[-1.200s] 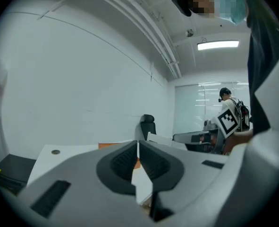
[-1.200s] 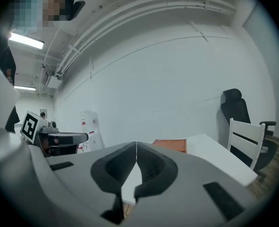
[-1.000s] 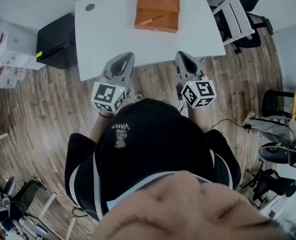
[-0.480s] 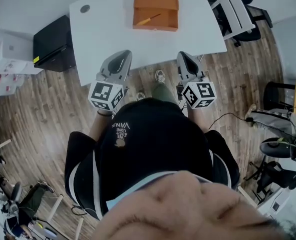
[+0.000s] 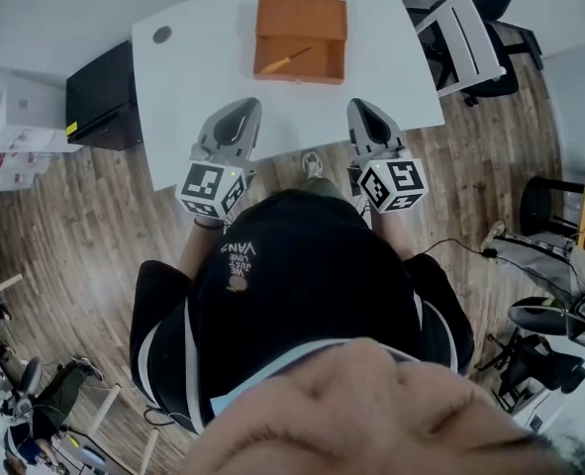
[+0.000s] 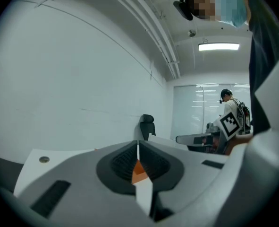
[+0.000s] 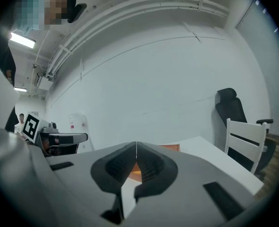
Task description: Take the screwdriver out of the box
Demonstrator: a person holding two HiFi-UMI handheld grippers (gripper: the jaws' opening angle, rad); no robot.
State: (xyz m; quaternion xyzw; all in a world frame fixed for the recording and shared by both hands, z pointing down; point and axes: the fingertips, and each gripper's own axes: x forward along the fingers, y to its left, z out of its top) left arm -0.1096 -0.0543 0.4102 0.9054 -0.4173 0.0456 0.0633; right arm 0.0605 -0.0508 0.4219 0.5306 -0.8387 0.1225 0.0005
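Closed and empty, the left gripper (image 5: 240,109) and right gripper (image 5: 364,108) have neared the box (image 5: 330,30) ahead, its screwdriver (image 5: 287,59) still waiting inside.

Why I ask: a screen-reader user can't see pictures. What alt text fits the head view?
Seen from above, a person holds the left gripper and right gripper, both shut and empty, toward the near edge of a white table. Farther back on it, an open orange box holds a screwdriver.
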